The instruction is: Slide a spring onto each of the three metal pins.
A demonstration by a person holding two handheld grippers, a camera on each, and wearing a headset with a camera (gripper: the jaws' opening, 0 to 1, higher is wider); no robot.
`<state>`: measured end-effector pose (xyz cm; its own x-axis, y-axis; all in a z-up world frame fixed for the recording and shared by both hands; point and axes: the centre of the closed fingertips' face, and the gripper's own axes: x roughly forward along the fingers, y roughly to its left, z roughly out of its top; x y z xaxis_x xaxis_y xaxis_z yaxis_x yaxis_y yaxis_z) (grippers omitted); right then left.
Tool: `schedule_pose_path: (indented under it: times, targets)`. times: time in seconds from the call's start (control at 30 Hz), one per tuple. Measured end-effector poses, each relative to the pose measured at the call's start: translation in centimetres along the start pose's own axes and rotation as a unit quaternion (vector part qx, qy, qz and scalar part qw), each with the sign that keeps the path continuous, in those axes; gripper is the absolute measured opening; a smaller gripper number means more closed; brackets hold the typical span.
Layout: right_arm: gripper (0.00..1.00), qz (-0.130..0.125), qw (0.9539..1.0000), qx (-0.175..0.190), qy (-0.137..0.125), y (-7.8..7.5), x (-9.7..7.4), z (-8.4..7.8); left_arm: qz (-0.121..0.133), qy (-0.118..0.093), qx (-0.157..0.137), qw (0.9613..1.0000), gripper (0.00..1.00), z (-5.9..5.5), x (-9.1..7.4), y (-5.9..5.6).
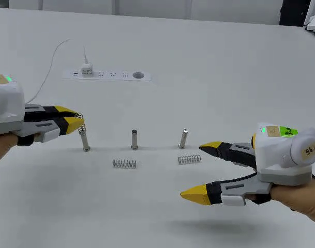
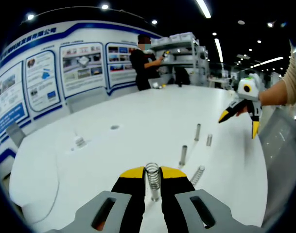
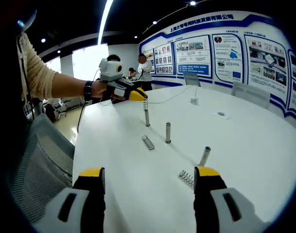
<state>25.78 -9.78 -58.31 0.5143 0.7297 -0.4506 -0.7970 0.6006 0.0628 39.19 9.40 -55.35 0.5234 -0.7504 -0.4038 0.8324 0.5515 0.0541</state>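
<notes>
Three upright metal pins stand in a row on the white table: left pin (image 1: 85, 140), middle pin (image 1: 134, 139), right pin (image 1: 183, 138). My left gripper (image 1: 77, 121) is shut on a spring (image 1: 81, 124), held upright just over the top of the left pin; in the left gripper view the held spring (image 2: 152, 177) sits between the yellow tips of the left gripper (image 2: 151, 170). Two loose springs lie in front of the pins, one spring (image 1: 124, 164) below the middle pin, the other spring (image 1: 189, 159) below the right pin. My right gripper (image 1: 201, 170) is open with nothing between its fingers, right of that second spring.
A white power strip (image 1: 106, 75) with a plug and cable lies farther back on the table. In the right gripper view a mesh chair (image 3: 36, 165) stands beside the table edge. People (image 2: 143, 60) stand at the far end of the room.
</notes>
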Motion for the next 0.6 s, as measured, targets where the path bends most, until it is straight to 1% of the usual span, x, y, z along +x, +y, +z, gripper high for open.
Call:
schedule_pose_path:
  times: [0.2, 0.4, 0.6]
  targets:
    - [0.75, -0.002, 1.0, 0.002, 0.0, -0.2, -0.1, 0.0, 0.0, -0.001, -0.004, 1.0, 0.1, -0.3, 0.0, 0.0]
    - [0.74, -0.002, 1.0, 0.003, -0.001, -0.1, 0.1, 0.0, 0.004, 0.0, -0.006, 1.0, 0.1, -1.1, 0.2, 0.0]
    - [0.74, -0.001, 1.0, 0.004, -0.001, 0.0, 0.1, 0.0, 0.006, 0.005, -0.004, 1.0, 0.1, -1.7, 0.5, -0.2]
